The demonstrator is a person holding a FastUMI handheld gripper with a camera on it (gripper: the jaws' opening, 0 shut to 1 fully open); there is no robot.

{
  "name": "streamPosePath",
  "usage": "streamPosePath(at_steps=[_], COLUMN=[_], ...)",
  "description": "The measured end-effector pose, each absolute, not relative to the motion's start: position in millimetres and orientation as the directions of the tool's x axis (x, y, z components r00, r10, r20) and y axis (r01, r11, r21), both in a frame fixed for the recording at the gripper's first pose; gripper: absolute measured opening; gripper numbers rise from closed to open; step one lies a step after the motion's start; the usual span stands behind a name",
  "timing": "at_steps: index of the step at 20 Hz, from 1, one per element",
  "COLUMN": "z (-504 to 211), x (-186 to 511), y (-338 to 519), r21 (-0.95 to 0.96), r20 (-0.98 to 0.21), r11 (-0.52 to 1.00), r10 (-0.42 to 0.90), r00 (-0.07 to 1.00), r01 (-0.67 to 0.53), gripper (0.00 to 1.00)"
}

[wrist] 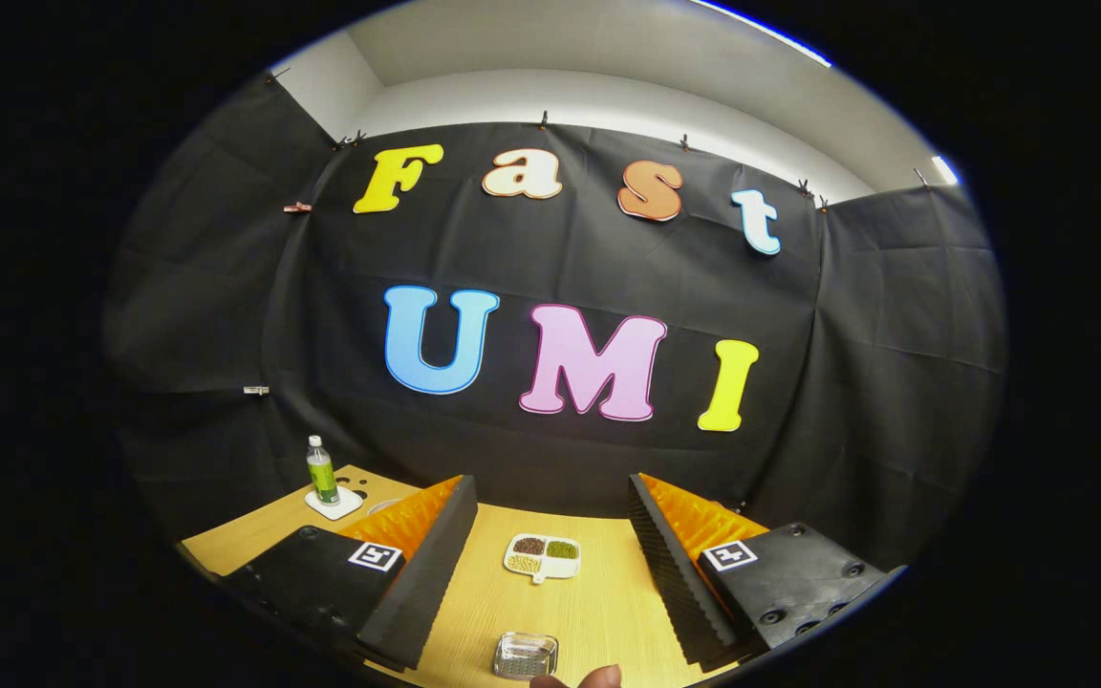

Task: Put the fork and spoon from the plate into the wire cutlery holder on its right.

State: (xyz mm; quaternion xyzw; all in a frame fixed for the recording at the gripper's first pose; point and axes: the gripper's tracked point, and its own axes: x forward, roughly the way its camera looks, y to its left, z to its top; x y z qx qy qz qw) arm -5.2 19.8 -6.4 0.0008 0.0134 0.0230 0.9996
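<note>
Gripper view: at far left a green bottle [322,470] stands upright on a white coaster [334,503] on the wooden table [598,612]. Gripper [550,516] fingers are spread wide, grasping nothing. Between and beyond them lies a white divided dish [542,558] of grains. Nearer, between the fingers, sits a small clear glass container [525,655], with a fingertip [598,677] just beside it. I cannot make out the fork, spoon or holder.

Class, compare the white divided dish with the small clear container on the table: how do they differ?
The white divided dish is opaque, with three compartments of dark, green and pale contents; the small clear container is see-through, with no dividers visible. The dish lies farther ahead between the open claw fingers; the container sits nearer, beside a fingertip. The dish looks wider. Both rest flat on the wooden table.
</note>
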Motion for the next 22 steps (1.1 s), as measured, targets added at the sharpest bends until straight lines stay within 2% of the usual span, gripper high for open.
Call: streamPosePath(at_steps=[3, 8, 10, 14, 17, 19, 20, 22], z=[-14.4, -91.9, -132.6, -206.3, -260.8, -289.7, -299.5, -318.4], x=[-3.5, -13.4, -22.2, -44.4, -68.6, -81.8, -86.8, -87.3], y=[36.6, 98.4, 121.7, 166.1, 194.5, 205.7, 214.2, 231.8], r21=[0.012, 0.077, 0.139, 0.258, 0.313, 0.317, 0.33, 0.341], r20=[-0.05, -0.333, -0.469, -0.662, -0.779, -0.829, -0.841, -0.856], r11=[0.995, 0.957, 0.938, 0.898, 0.884, 0.892, 0.892, 0.894], r10=[0.095, 0.289, 0.346, 0.433, 0.448, 0.426, 0.427, 0.423], r00=[0.994, 0.898, 0.813, 0.612, 0.438, 0.362, 0.332, 0.296], r01=[-0.094, -0.279, -0.319, -0.356, -0.347, -0.323, -0.31, -0.292], gripper=[0.98, 0.99, 0.98, 0.97, 0.92, 0.84, 0.75, 0.74])
